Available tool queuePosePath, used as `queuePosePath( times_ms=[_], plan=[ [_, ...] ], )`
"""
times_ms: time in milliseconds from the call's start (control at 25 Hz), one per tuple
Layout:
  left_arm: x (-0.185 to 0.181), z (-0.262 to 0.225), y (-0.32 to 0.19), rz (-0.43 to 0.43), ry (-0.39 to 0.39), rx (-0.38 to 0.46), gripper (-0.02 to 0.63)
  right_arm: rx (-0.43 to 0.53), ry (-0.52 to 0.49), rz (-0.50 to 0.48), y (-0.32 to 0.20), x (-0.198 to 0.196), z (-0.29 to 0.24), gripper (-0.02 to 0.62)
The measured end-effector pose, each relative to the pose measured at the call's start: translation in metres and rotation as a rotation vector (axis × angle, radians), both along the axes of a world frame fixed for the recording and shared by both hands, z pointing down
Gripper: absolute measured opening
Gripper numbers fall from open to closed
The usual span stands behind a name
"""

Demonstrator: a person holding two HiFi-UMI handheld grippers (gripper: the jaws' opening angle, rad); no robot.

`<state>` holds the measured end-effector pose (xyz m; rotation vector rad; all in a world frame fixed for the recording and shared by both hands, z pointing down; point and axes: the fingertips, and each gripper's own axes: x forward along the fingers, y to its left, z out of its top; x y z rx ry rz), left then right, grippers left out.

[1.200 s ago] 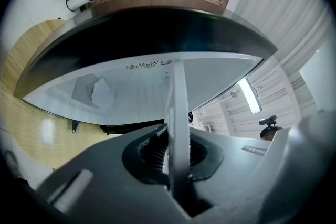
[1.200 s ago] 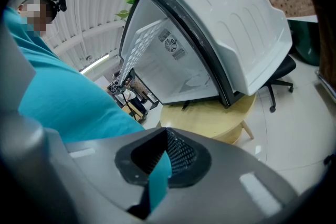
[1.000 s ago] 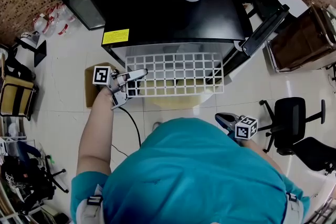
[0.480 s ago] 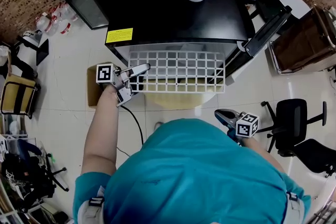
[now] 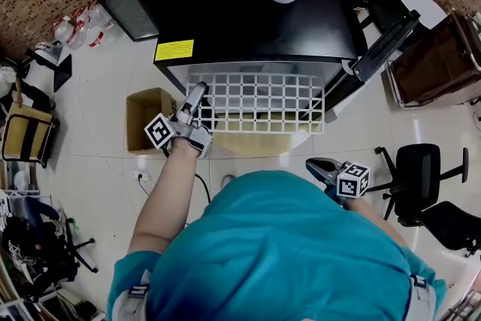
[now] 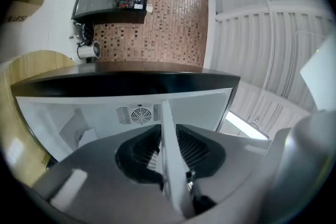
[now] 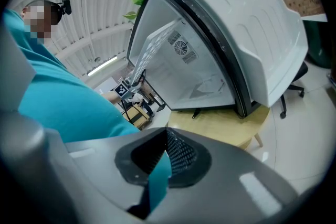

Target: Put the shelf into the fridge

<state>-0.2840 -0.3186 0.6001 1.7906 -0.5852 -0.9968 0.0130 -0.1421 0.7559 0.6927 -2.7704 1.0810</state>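
Shelf [image 5: 263, 103] sticking partway out of open fridge [image 5: 255, 11], L gripper [image 5: 198, 92] jaws just easing apart w/ its edge between them; R gripper [image 5: 311, 164] hanging back, jaws barely parted, empty.

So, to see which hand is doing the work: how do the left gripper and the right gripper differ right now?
The left gripper reaches up to the fridge. The right gripper hangs back beside the person. The left gripper has the edge of the white shelf between its jaws, which have just been opening. The right gripper has nothing between its jaws, only the teal shirt behind them. Both show their jaws slightly apart.
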Motion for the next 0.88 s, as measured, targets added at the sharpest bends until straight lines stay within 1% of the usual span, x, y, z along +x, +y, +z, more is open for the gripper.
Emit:
queuePosePath(
  times_ms=[80,120,160,240,320,400,560,760,880],
  plan=[
    [-0.005,-0.005,0.001,-0.08,0.061,0.009,0.077,-0.007,-0.004,0.011,0.0,0.003,0.0,0.002],
    [-0.007,-0.008,0.004,-0.114,0.097,0.021,0.104,-0.007,-0.004,0.011,0.0,0.003,0.001,0.002],
    [-0.009,-0.01,0.007,-0.145,0.124,0.038,0.116,-0.006,-0.004,0.011,0.0,0.003,0.001,0.002],
    [-0.011,-0.013,0.015,-0.193,0.152,0.066,0.114,-0.004,-0.006,0.011,0.0,0.004,0.001,0.002],
    [-0.01,-0.014,0.022,-0.221,0.163,0.075,0.118,-0.003,-0.006,0.014,-0.001,0.006,0.003,0.002],
    [-0.011,-0.013,0.022,-0.231,0.152,0.063,0.116,-0.004,-0.007,0.017,-0.002,0.008,0.004,0.002],
    [-0.013,-0.01,0.014,-0.214,0.146,0.031,0.114,-0.012,-0.017,0.024,-0.002,0.007,0.002,0.002],
    [-0.019,-0.004,-0.001,-0.203,0.133,-0.017,0.107,-0.003,-0.004,0.01,0.001,0.009,0.003,0.002],
    [-0.019,-0.009,-0.002,-0.203,0.136,-0.016,0.106,-0.004,-0.001,0.009,0.005,0.009,0.002,0.002]
  ],
)
